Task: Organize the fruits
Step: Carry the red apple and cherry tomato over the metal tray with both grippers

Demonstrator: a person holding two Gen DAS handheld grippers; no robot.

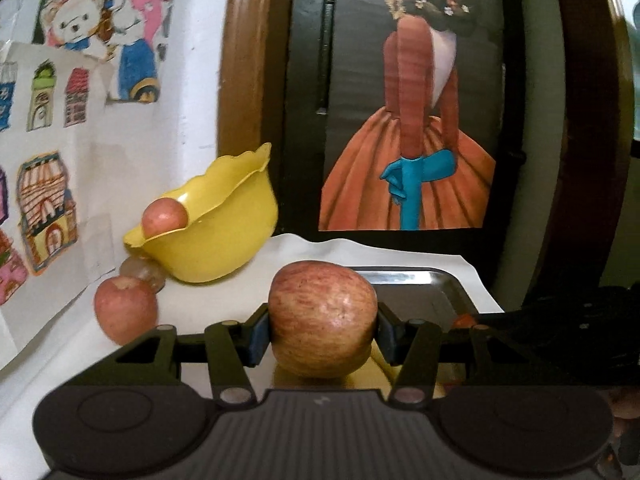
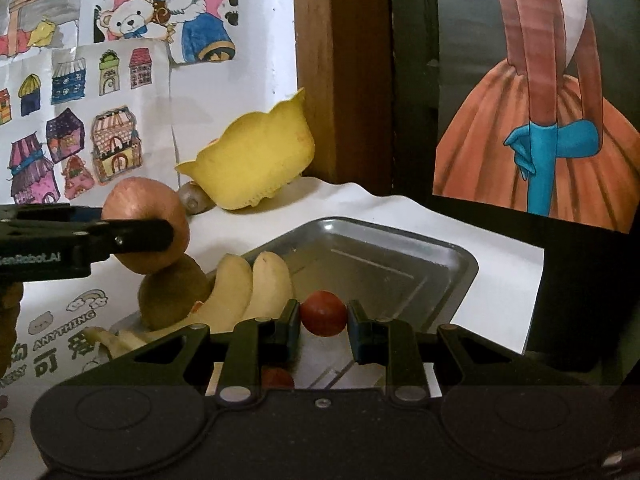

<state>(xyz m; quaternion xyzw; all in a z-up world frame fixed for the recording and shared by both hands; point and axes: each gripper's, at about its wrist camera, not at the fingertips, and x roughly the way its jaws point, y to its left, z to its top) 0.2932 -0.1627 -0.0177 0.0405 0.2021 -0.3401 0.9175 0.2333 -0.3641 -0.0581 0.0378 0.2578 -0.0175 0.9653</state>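
Observation:
My left gripper point(image 1: 322, 334) is shut on a red-streaked apple point(image 1: 322, 312), held above the near end of a metal tray point(image 1: 420, 280). In the right wrist view this same apple point(image 2: 136, 204) hangs at the left, over a kiwi point(image 2: 174, 294) and bananas point(image 2: 256, 288) that lie in the tray point(image 2: 400, 256). My right gripper point(image 2: 323, 322) is shut on a small red tomato point(image 2: 323, 313) over the tray's near part. A second tomato point(image 2: 276, 378) shows just below the fingers.
A yellow scalloped bowl point(image 1: 216, 228) leans tilted against the wall with an apple point(image 1: 164, 218) in it and a kiwi point(image 1: 142, 274) beneath its edge. Another apple point(image 1: 124, 308) rests on the white cloth. A drawing-covered wall stands left, a dark door behind.

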